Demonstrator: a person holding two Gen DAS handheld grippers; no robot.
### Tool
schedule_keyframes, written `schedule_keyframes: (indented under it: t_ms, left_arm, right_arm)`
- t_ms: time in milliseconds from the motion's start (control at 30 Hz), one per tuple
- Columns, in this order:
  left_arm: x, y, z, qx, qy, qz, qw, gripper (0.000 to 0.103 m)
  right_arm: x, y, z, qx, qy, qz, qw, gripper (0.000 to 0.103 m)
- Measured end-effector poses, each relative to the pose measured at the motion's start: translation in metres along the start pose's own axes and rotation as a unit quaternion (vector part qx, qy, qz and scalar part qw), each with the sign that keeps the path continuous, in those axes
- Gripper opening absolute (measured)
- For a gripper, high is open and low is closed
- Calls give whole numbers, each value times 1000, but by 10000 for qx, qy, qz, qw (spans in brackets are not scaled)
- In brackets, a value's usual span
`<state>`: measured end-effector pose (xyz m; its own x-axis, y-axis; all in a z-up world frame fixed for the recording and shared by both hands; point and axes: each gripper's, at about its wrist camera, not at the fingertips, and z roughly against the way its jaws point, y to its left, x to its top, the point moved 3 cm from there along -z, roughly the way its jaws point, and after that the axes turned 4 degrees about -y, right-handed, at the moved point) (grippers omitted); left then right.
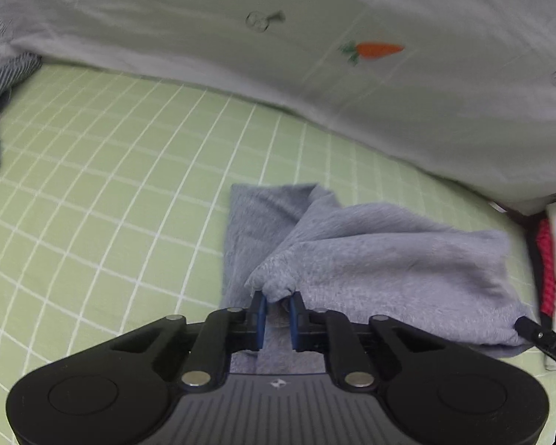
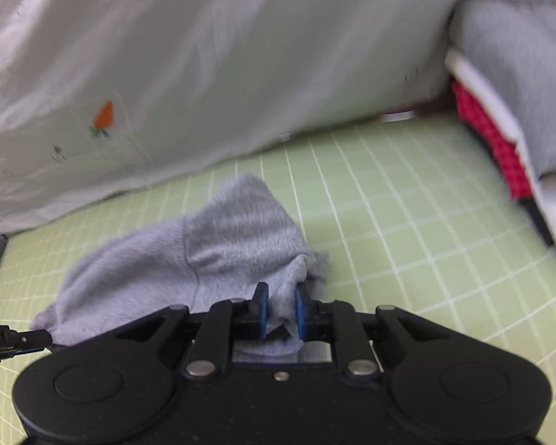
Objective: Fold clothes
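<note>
A small grey knit garment (image 1: 370, 259) lies bunched on the green checked sheet (image 1: 111, 185). My left gripper (image 1: 277, 298) is shut on a gathered corner of it, the blue pads pinching the cloth. In the right wrist view the same grey garment (image 2: 211, 244) lies ahead and to the left, and my right gripper (image 2: 281, 296) is shut on its near right edge, with cloth squeezed between the blue pads. The other gripper's black tip (image 1: 537, 332) shows at the right edge of the left wrist view, and again as a black tip (image 2: 22, 339) at the left edge of the right one.
A white quilt with a carrot print (image 1: 374, 50) is heaped along the far side of the sheet. A stack of folded clothes, red, white and grey (image 2: 500, 141), sits at the right. Striped blue fabric (image 1: 3, 78) lies at the far left.
</note>
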<state>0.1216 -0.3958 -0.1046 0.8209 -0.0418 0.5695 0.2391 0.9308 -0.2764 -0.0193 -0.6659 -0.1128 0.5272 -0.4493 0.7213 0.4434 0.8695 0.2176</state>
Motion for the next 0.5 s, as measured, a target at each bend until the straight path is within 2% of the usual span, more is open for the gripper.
schedule_keyframes:
  t_ms: [67, 133, 167, 200, 233, 267, 300, 333, 367, 400, 433, 500]
  left_arm:
    - [2, 1, 14, -120, -89, -11, 9999, 14]
    - [0, 4, 18, -126, -45, 9, 9999, 15]
    - [-5, 5, 15, -34, 43, -27, 10000, 17]
    - [-10, 7, 12, 64, 131, -62, 9999, 23]
    - [-15, 9, 9, 258, 226, -82, 9994, 24]
    - [-19, 9, 10, 430, 307, -140, 9985, 26]
    - [-21, 9, 15, 495, 327, -218, 9980, 35]
    - [-22, 9, 22, 501, 266, -283, 9980, 53]
    - [-23, 9, 31, 499, 152, -337, 9981, 65]
    - [-25, 8, 41, 516, 11, -379, 9980, 85]
    - [-27, 8, 51, 557, -132, -403, 9975, 88]
    - [-32, 9, 70, 639, -285, -474, 9964, 89]
  right_arm:
    - [6, 1, 16, 53, -127, 27, 9999, 15]
    - [6, 0, 23, 100, -80, 99, 9999, 15]
    - [0, 0, 19, 88, 92, 134, 9998, 16]
    - [-6, -1, 16, 67, 257, 147, 9995, 18]
    - [-11, -3, 14, 6, 390, 58, 9992, 21]
    - [-16, -6, 11, -56, 523, -30, 9986, 29]
    - [-21, -9, 9, -118, 656, -118, 9977, 44]
    - [-25, -12, 8, -179, 752, -180, 9968, 52]
    - [-24, -12, 15, -233, 682, -121, 9973, 69]
    - [-24, -11, 21, -279, 615, -53, 9977, 87]
    - [-23, -10, 28, -284, 556, 55, 9980, 92]
    - [-25, -10, 43, -231, 428, 267, 9985, 97]
